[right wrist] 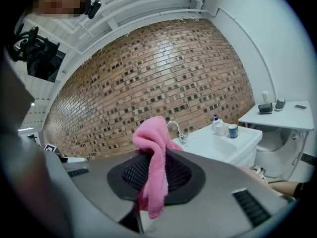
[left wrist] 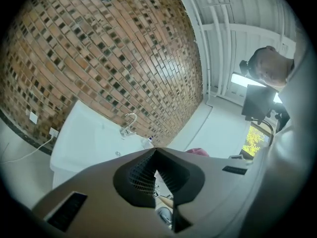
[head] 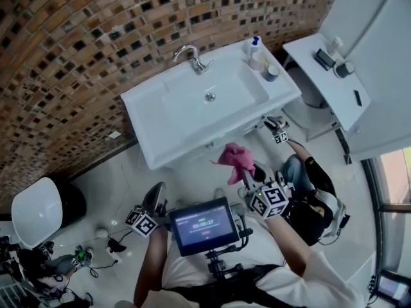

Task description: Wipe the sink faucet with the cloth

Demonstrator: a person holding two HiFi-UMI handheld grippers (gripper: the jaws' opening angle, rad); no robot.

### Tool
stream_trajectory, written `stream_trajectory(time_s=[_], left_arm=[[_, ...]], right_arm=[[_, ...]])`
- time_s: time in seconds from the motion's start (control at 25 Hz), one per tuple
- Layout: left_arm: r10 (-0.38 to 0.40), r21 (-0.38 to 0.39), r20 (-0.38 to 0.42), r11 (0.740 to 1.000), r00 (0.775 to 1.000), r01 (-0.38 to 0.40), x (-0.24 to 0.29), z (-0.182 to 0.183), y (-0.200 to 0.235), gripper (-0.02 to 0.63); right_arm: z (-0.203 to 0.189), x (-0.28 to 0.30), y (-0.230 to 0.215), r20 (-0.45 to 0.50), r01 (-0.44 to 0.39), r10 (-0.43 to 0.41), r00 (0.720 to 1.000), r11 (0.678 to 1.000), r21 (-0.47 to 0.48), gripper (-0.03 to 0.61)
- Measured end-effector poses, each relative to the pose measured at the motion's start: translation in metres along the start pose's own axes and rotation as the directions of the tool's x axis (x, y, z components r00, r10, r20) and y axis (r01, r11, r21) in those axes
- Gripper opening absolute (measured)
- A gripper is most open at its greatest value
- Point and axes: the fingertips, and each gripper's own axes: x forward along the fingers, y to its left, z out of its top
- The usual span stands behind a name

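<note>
Two hand-held grippers point at a white rectangular ceramic sink (head: 144, 117), which lies at twelve o'clock from them in the head view. At seven o'clock in that view, the left gripper (head: 156, 194) has its fingers (left wrist: 94, 187) pressed together with nothing between them. At five o'clock, the right gripper (head: 249, 175) has its fingers (right wrist: 218, 182) clamped on a crumpled pink terry cloth (head: 235, 158), which bunches above the tips and drapes over the dark pads. The cloth is near the sink's six o'clock edge, not touching it. A curved chrome faucet (head: 191, 56) stands at the sink's twelve o'clock rim, before a brown mosaic-tile wall (head: 70, 50).
</note>
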Motion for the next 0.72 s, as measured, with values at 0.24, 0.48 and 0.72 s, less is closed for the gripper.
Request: stream_trajectory(time_s=[0.24,0.48,0.72], left_arm=[[0.031,0.094,-0.001,0.995,1.0,-0.03,-0.018,0.029,0.018,0.0],[0.056,0.123,0.023,0.991,0.998,-0.059,-0.053,0.062,0.047,0.0],[0.074,0.135,0.041,0.988,0.996,-0.079,-0.09,0.093,0.082,0.0]], right_arm=[[-0.01,0.014,0.021,-0.006,0.019,-0.018,1.0,0.999,0.043,0.072],[-0.022,0.039,0.06,-0.009,0.014,-0.013,1.0,0.998,0.059,0.072],[-0.039,0.064,0.111,-0.039,0.018,-0.016,0.999,0.998,0.053,0.072]])
